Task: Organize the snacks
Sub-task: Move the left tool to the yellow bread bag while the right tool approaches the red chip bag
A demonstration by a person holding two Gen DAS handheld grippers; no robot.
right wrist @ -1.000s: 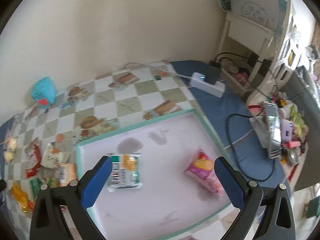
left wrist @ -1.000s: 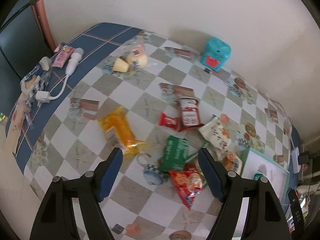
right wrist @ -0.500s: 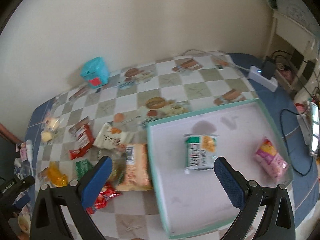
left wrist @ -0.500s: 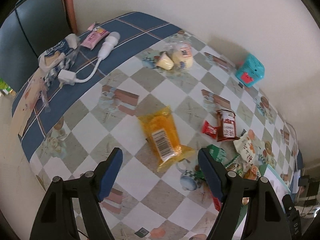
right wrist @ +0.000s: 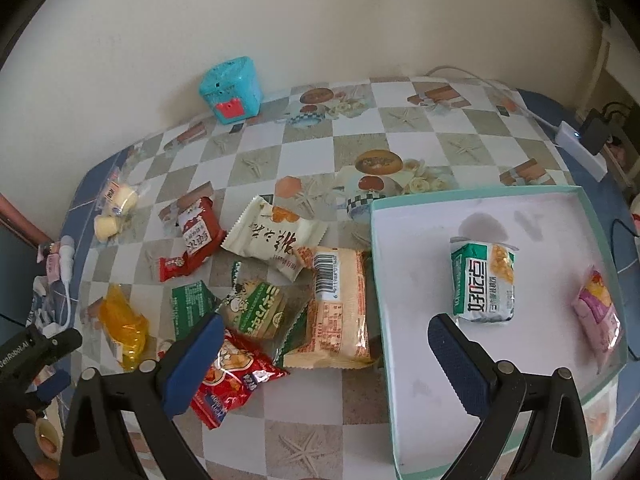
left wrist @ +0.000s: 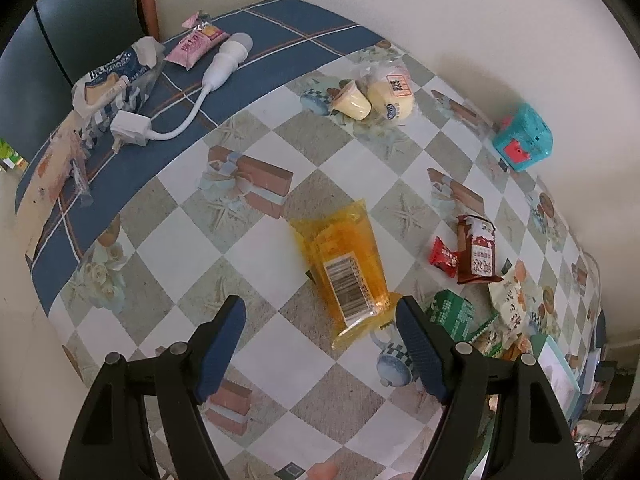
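Observation:
My left gripper [left wrist: 320, 312] hangs open over the checked tablecloth, its jaws apart just below a yellow-orange snack packet [left wrist: 346, 268] that lies flat and free. My right gripper [right wrist: 324, 328] is open too, above a tan cracker pack [right wrist: 338, 304] beside the teal-rimmed white tray [right wrist: 380, 280]. In the tray lie a green-and-white packet [right wrist: 482, 284] and a pink packet [right wrist: 598, 316]. Left of the tray lies a heap: a red packet [right wrist: 228, 380], green packets [right wrist: 256, 308], a cream packet [right wrist: 276, 238] and a dark red packet [right wrist: 198, 236]. The left gripper's body [right wrist: 36, 348] shows at the right wrist view's left edge.
A turquoise box [right wrist: 232, 88] stands by the wall. Jelly cups in a clear bag [left wrist: 376, 94] lie at the far side. On the blue border are a white charger with cable [left wrist: 176, 112], a pink packet [left wrist: 198, 46] and a crumpled bag [left wrist: 116, 76]. A power strip [right wrist: 580, 152] lies at the right.
Both grippers swung left and sank. The left view went from the packet heap to the yellow-orange packet; the right view went from the tray to the heap beside it. Jaws stayed open.

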